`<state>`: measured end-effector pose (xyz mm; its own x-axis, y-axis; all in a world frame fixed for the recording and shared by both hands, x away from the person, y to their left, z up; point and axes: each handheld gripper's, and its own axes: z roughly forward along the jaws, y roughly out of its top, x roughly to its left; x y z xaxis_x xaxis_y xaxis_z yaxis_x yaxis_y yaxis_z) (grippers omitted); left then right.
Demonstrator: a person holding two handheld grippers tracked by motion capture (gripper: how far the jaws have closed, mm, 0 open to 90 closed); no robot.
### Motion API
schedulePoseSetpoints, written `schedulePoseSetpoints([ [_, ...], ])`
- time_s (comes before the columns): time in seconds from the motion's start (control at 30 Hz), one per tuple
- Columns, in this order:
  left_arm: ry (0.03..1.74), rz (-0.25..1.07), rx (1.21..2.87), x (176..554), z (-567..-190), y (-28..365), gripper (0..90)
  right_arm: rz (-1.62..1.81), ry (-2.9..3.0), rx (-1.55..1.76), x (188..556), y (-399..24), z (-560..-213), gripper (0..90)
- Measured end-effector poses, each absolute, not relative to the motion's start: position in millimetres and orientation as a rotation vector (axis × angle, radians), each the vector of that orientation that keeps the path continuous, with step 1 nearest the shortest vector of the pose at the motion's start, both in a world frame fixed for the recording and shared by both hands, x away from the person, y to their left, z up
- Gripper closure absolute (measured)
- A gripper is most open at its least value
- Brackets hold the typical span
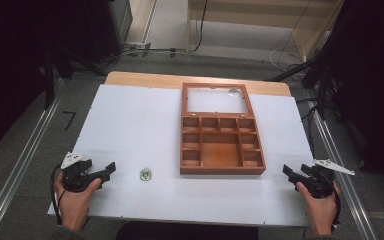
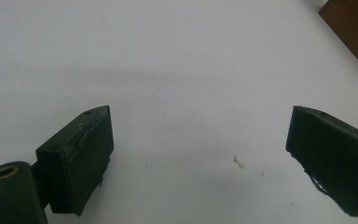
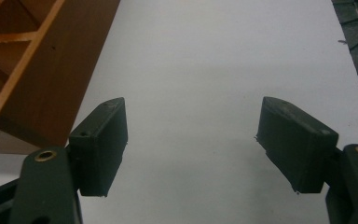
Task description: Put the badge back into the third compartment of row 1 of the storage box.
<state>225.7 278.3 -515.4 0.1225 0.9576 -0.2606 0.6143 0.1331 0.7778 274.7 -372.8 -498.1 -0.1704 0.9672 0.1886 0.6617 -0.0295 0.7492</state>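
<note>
- We hold the left gripper (image 1: 111, 168) low over the near left part of the white table (image 1: 130, 125), its jaws spread wide with nothing between them; in the left gripper view only bare white surface lies between the two black pads.
- We keep the right gripper (image 1: 286, 172) at the near right edge, mirrored to the left one, jaws equally wide apart and empty, so both hands sit clear of the work.
- The small round badge-like piece (image 1: 145, 173), green and white, lies flat on the table just to the right of the left gripper's tips and apart from them; it looks like the thing in hand, being nearest to a jaw.
- The wooden compartment box (image 1: 222, 145) sits in the middle of the table with its glass lid (image 1: 215, 100) swung back flat, so every cell is reachable from above; all cells look empty.
- We judge the open lid and wide jaws as readiness: the left gripper would take the small piece and carry it right, to the box.
</note>
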Motion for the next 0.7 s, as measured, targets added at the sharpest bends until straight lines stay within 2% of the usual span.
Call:
schedulePoseSetpoints([
  [0.7, 1.539, 0.410, 1.562, 227.6, -519.4, 270.5, 11.8, 1.075, 1.851, 1.700, 271.7, -371.8, -496.0, 21.5],
])
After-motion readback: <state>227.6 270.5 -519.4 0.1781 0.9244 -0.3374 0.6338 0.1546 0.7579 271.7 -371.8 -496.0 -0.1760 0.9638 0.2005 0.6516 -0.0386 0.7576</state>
